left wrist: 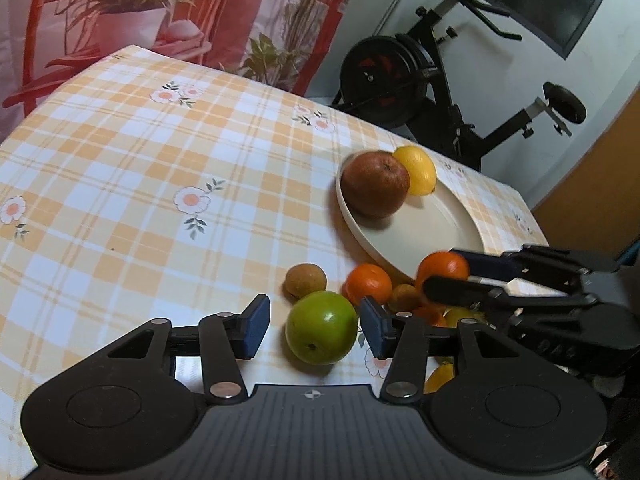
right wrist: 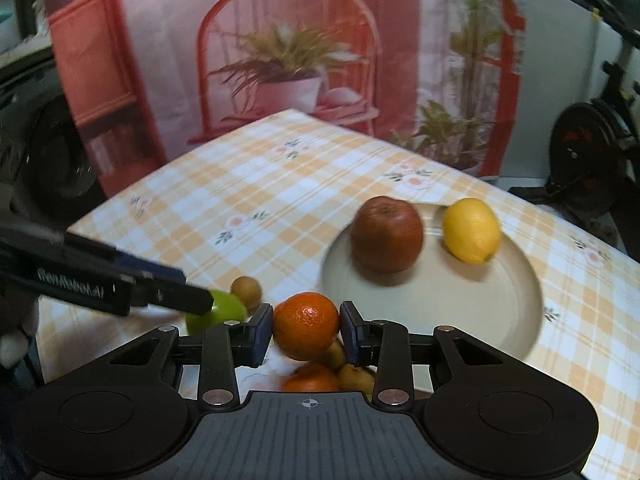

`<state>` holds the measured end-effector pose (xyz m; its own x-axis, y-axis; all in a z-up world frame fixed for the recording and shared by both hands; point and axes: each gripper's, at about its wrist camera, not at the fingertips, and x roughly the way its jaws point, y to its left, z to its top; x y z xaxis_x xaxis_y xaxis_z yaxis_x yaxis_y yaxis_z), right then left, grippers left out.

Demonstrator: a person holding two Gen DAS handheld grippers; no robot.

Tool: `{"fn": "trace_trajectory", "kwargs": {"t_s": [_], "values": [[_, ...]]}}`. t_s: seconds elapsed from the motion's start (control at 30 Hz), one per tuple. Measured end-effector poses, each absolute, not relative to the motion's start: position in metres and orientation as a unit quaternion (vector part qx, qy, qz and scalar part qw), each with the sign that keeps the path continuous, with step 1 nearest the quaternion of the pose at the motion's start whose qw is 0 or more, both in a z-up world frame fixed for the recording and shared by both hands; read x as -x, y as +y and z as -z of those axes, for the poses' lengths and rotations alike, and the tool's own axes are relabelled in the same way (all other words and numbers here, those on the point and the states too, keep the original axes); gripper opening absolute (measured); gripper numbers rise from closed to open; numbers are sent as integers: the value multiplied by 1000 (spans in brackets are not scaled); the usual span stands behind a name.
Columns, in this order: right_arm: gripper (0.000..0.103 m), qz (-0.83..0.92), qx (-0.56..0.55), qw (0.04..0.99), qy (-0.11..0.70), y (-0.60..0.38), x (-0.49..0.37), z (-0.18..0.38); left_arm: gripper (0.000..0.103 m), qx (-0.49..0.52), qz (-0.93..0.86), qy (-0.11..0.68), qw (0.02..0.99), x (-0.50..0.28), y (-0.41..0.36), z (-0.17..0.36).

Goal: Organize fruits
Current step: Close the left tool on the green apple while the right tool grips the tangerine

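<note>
My left gripper [left wrist: 314, 328] is open around a green apple [left wrist: 321, 327] on the checked tablecloth; its pads stand apart from the fruit. My right gripper [right wrist: 306, 330] is shut on an orange [right wrist: 306, 325], held above the fruit pile near the plate's edge; it also shows in the left wrist view [left wrist: 442, 269]. A cream plate [left wrist: 420, 236] holds a red-brown apple [left wrist: 375, 183] and a lemon [left wrist: 416, 170]. Another orange [left wrist: 368, 283] and a brown kiwi [left wrist: 305, 280] lie by the green apple. More small fruits lie under the right gripper, partly hidden.
The table [left wrist: 140, 160] has a yellow checked cloth with flowers. An exercise bike [left wrist: 420, 80] stands behind the table's far edge. A printed curtain with plants [right wrist: 280, 60] hangs at the back.
</note>
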<state>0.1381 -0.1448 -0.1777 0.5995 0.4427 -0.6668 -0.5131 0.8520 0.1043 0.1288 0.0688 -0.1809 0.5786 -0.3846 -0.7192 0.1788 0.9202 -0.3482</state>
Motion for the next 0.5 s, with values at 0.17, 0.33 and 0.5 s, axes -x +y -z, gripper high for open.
{"fn": "trace_trajectory", "kwargs": {"t_s": [0.17, 0.33, 0.5], "values": [[33, -246, 32, 902, 352, -161, -137, 176, 52, 109, 163, 441, 876, -131, 60, 187], [33, -235, 23, 907, 349, -170, -137, 176, 52, 97, 163, 447, 874, -134, 54, 191], [33, -230, 16, 910, 346, -176, -135, 176, 48, 83, 154, 450, 876, -134, 49, 193]]}}
